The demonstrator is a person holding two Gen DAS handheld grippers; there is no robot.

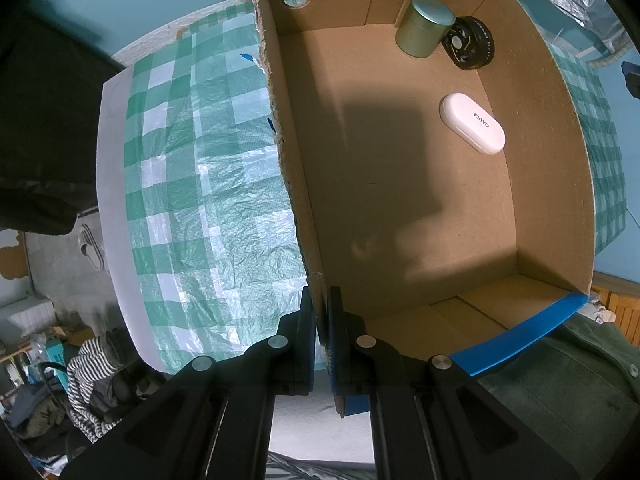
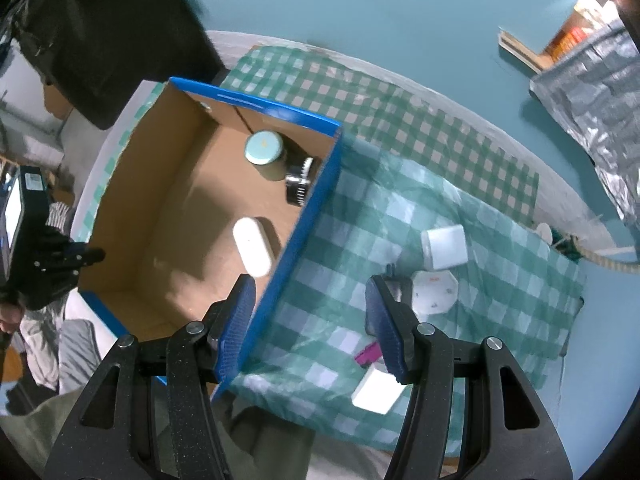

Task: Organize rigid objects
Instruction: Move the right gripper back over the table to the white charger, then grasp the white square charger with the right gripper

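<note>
An open cardboard box [image 1: 552,160] with blue outer walls stands on a green checked cloth [image 1: 200,200]. Inside lie a green round tin [image 1: 424,26], a black ribbed disc [image 1: 470,48] and a white oval case [image 1: 472,124]. My left gripper [image 1: 322,300] points straight down and is shut on the box's torn left wall. In the right wrist view, my right gripper [image 2: 312,304] hangs open and empty above the box's blue right wall [image 2: 316,200]. On the cloth beside it sit a white square jar [image 2: 444,246], a white octagonal dish [image 2: 434,292], a white block [image 2: 376,392] and a small pink item [image 2: 366,354].
A crinkled silver bag [image 2: 592,92] lies at the far right beyond the cloth. A large black object [image 2: 100,40] stands behind the box at the upper left. The table's near edge runs just under the grippers, with a green sleeve [image 1: 560,380] below it.
</note>
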